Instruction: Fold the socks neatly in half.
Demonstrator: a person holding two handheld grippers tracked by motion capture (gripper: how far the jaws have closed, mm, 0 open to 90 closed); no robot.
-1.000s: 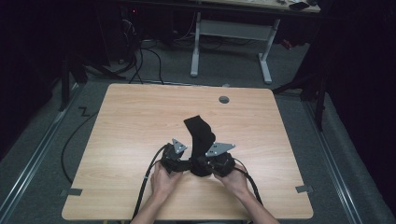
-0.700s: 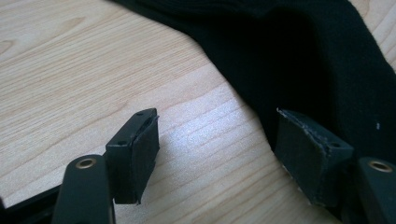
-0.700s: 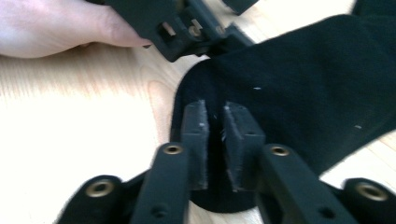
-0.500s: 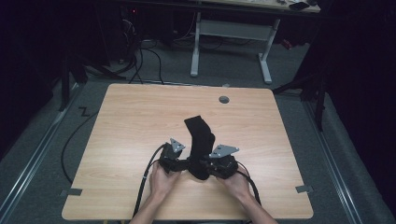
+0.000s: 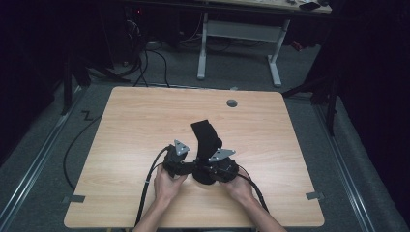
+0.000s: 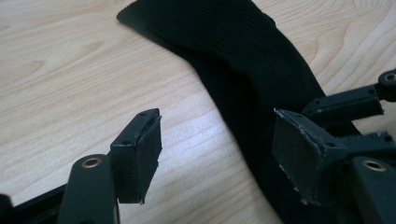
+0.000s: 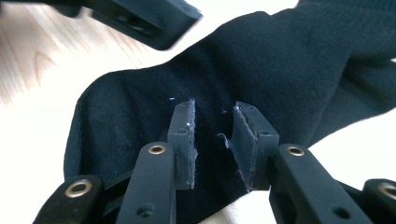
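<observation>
A black sock (image 5: 205,140) is being worked on a light wooden table (image 5: 135,125), lying just ahead of the person's two hands, near the table's front middle, with one end stretched away toward the far side and the other end bunched between the two tools. In the high view the left gripper (image 5: 186,166) is being held in the left hand (image 5: 167,186) and the right gripper (image 5: 212,169) in the right hand (image 5: 239,186), the two being kept close together, almost touching over the near end of the sock. In the left gripper view the left gripper (image 6: 217,144) is being kept spread wide; bare wood is being framed between its pads, and the sock (image 6: 243,60) is being passed along the inner side of the right-hand pad, contact not being clear. In the right gripper view the right gripper (image 7: 214,140) is being shown with its jaws having just been opening; a narrow gap is being left between the pads, with the sock (image 7: 289,74) lying right under and behind them, and no fabric is being pinched as far as can be seen. Part of the other tool is being caught, blurred, at the top left of that view. A cable (image 5: 147,183) is being trailed from the left tool back over the table's near edge. A grey round plug (image 5: 232,103) is being seen near the table's far edge, well apart from the sock.
</observation>
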